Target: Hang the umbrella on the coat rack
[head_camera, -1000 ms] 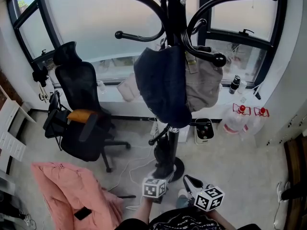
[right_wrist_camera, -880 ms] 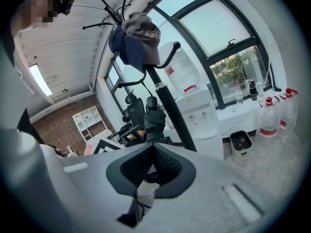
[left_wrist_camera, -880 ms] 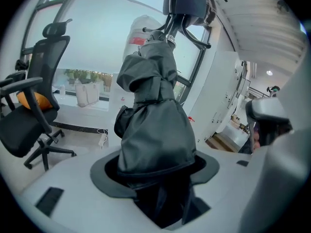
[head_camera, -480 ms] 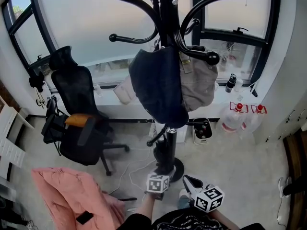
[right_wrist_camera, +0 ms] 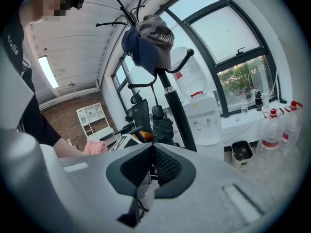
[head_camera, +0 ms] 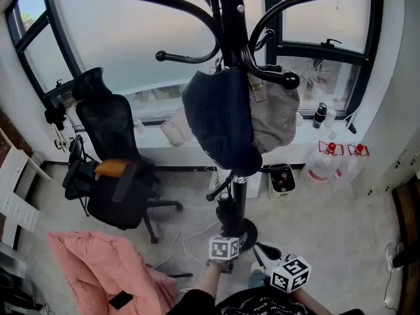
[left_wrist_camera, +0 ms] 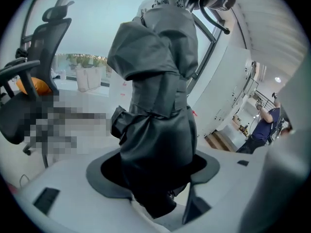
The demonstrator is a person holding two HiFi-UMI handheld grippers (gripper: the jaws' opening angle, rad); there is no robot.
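A black folded umbrella [left_wrist_camera: 155,106] stands upright between the jaws of my left gripper [left_wrist_camera: 155,181], which is shut on its lower end. In the head view the umbrella [head_camera: 226,212] is right beside the foot of the coat rack's black pole [head_camera: 230,18], above my left gripper [head_camera: 227,233]. The rack's curved hooks [head_camera: 282,77] hold a dark blue cap [head_camera: 220,120] and a grey bag [head_camera: 275,113]. My right gripper [head_camera: 264,252] waits low at the right, shut with nothing in it; its pads meet [right_wrist_camera: 151,161], and the rack [right_wrist_camera: 174,108] is ahead.
A black office chair [head_camera: 111,169] stands at the left, with a pink coat [head_camera: 98,271] on the floor before it. Water bottles [head_camera: 335,159] and a small bin [head_camera: 282,179] sit under the window sill. A person [left_wrist_camera: 265,125] stands far off at the right.
My left gripper has sunk a little with the umbrella and drifted nearer the rack's base. The right gripper has stayed where it was.
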